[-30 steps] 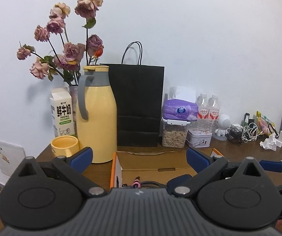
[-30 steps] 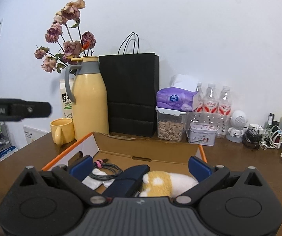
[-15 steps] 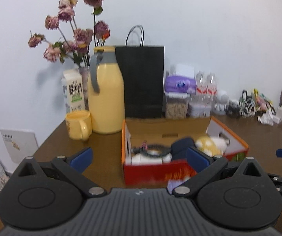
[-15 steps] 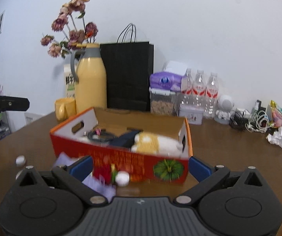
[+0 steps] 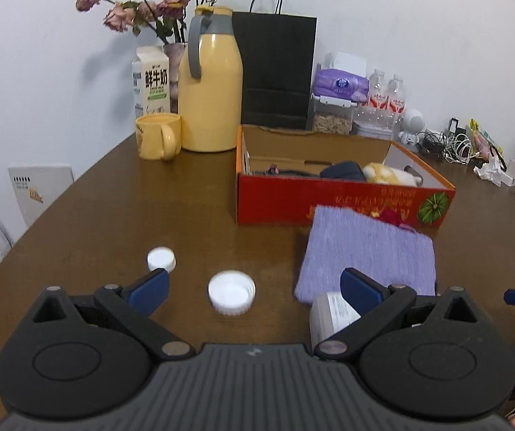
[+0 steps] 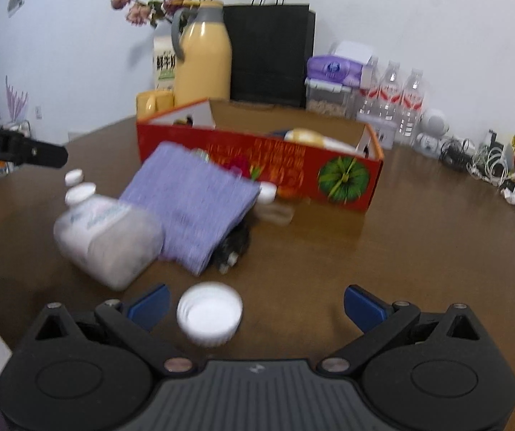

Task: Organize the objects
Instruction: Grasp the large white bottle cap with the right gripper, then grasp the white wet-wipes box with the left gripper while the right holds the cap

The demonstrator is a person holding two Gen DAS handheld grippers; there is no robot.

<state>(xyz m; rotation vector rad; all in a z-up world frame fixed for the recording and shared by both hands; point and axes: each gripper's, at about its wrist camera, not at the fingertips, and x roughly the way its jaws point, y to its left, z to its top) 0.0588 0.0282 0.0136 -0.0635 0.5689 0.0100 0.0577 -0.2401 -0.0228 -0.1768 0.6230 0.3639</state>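
The caps come first when going from left to right across the table (image 5: 95, 215): a small white cap (image 5: 161, 259) lies far left, just past the left finger of the left gripper (image 5: 253, 283), and a bigger white cap (image 5: 231, 296) lies between that gripper's two fingers, open side up. The left gripper's fingers are spread wide and hold nothing. Next comes the white bottle (image 6: 106, 240), lying on its side with its open neck pointing away and to the left. The purple cloth (image 6: 192, 194) leans on it and covers a small dark thing that cannot be made out. Behind the cloth stands the red box (image 6: 293, 168), with soft things already inside. Farther right, the right gripper (image 6: 257, 309) is also spread wide and empty, and another white cap (image 6: 210, 318) sits between its fingers, nearer the left one. Each gripper has a cap right in front of it, so either could likely close on one first.
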